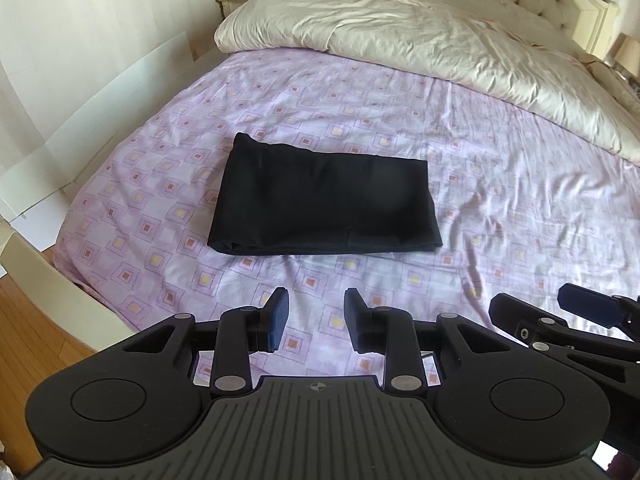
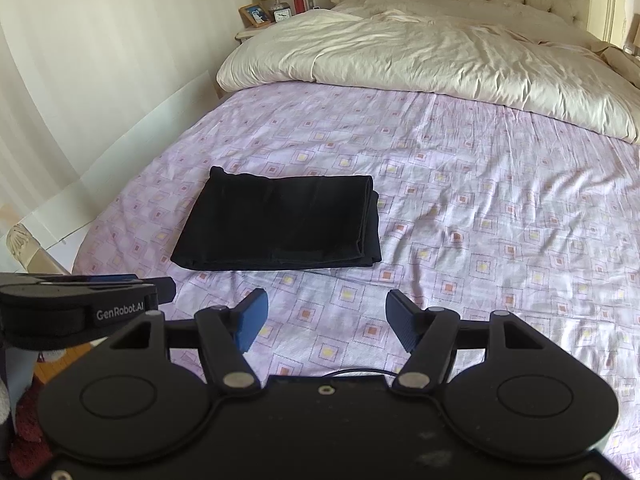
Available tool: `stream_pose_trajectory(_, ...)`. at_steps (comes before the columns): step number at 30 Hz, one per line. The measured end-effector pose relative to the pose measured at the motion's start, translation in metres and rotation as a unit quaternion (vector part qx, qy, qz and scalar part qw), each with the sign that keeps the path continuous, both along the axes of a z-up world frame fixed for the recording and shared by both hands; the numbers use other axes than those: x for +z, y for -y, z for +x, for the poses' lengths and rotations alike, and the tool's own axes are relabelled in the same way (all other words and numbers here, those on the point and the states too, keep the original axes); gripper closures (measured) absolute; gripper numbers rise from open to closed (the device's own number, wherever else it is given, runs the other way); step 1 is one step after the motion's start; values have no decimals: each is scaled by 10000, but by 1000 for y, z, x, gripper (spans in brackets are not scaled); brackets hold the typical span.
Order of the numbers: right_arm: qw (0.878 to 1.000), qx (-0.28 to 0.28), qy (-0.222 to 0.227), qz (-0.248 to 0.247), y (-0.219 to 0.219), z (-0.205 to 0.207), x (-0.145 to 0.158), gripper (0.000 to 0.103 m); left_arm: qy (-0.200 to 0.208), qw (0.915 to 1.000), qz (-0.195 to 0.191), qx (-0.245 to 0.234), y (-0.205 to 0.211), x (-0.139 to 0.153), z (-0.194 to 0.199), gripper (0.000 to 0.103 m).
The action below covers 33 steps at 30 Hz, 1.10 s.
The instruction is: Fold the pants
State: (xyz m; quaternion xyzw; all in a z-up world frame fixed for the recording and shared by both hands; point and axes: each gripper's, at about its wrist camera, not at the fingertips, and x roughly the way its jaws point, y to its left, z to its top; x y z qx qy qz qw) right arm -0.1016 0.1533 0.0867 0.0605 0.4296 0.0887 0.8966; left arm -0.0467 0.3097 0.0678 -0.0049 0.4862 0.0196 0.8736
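Left wrist view: black pants (image 1: 324,204) lie folded into a compact rectangle on the lilac patterned sheet (image 1: 480,184), ahead of both tools and touched by neither. Left gripper (image 1: 316,316) has its fingers apart, nothing between them. Right gripper (image 2: 326,320) likewise spread and empty, near the bed's foot edge.

Judgement: folding looks essentially complete (layered edges visible at the bundle's right end). Next move, if any, calls for a light squaring of the edges or simply staying clear.

Legible writing: "GenRobot.AI" on the left tool's body, right wrist view. Clock (image 2: 283,14) on the nightstand unreadable.
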Motion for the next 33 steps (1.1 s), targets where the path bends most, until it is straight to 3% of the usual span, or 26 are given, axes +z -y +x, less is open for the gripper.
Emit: stream_pose_trajectory(33, 9992, -58, -378, 137, -3, 37, -19, 33, -188, 9998, -27, -67, 0, -13, 29, 74)
